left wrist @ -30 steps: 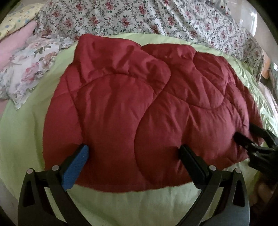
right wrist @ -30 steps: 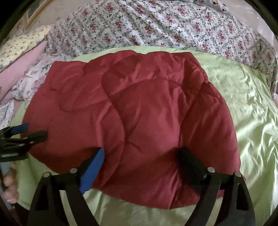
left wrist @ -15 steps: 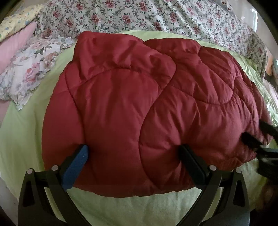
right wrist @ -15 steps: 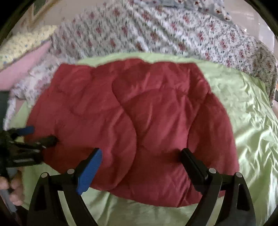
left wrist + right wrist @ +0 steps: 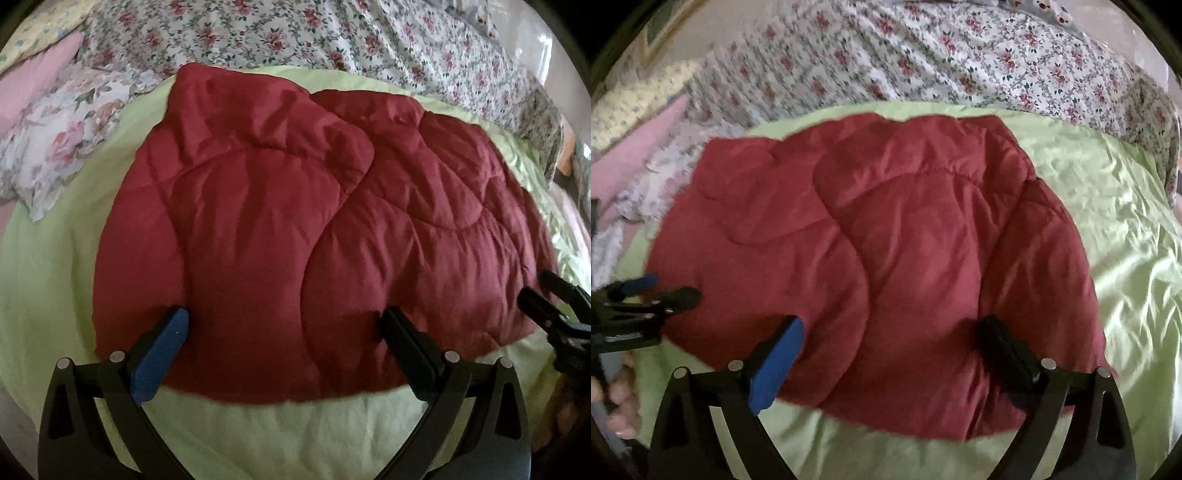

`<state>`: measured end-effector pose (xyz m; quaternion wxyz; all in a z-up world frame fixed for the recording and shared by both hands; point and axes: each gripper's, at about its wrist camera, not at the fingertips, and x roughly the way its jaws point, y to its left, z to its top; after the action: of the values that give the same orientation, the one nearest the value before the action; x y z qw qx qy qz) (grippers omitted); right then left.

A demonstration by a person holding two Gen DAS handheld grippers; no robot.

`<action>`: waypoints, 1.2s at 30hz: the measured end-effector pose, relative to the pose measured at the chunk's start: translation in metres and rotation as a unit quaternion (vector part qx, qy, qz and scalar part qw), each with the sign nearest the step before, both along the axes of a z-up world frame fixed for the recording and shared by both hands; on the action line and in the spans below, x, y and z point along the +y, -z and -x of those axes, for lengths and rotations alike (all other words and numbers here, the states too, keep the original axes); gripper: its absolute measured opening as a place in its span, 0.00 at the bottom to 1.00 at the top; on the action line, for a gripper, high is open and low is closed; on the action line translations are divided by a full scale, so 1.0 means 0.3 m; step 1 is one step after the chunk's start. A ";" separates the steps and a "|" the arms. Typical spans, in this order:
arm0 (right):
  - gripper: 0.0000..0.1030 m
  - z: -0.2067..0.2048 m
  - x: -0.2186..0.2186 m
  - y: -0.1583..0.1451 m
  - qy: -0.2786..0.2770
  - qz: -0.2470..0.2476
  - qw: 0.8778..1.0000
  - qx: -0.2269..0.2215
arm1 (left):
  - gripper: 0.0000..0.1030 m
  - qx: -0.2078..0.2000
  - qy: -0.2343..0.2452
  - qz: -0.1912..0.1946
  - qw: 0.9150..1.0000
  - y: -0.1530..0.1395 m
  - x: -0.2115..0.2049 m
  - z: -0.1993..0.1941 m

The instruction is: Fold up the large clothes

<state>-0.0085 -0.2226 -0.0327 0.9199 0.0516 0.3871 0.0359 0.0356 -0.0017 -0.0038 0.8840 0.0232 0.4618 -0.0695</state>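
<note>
Light green sheet [image 5: 48, 266] spread wide, wrinkled, running under and just ahead of both tongs, reaching far right of right tongs [image 5: 1126, 236]. Small-flowered bedding [image 5: 332, 40] bunched along far side, well beyond tongs [image 5: 979, 59]. Rose-print pillow [image 5: 62, 147] far left of left tongs, lying on sheet edge. Pink fabric [image 5: 33, 92] beyond pillow, at far left.

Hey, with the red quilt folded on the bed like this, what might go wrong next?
Both grippers, left and right, stand open over the near edge of the red quilt, holding nothing. The puffy fold may spring open, or a grab may catch the green sheet under it. The uneven far corners could leave the next fold crooked.
</note>
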 end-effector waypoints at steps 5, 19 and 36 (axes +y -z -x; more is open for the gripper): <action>0.95 0.113 0.031 -0.038 -0.024 0.001 1.000 -0.003 | 1.00 0.003 0.004 0.003 1.000 0.007 0.027 0.102; 0.95 0.265 0.109 -0.173 -0.074 -0.003 0.997 0.002 | 1.00 -0.048 0.032 -0.050 0.997 -0.207 0.023 0.264; 1.00 0.129 0.082 -0.087 -0.033 -0.024 0.998 0.041 | 1.00 -0.022 0.009 -0.042 0.999 -0.132 0.000 0.152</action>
<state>-0.0471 -0.1978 -0.0065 0.9001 0.0617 0.4249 0.0734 -0.0100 -0.0016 0.0357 0.8914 0.0656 0.4447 -0.0575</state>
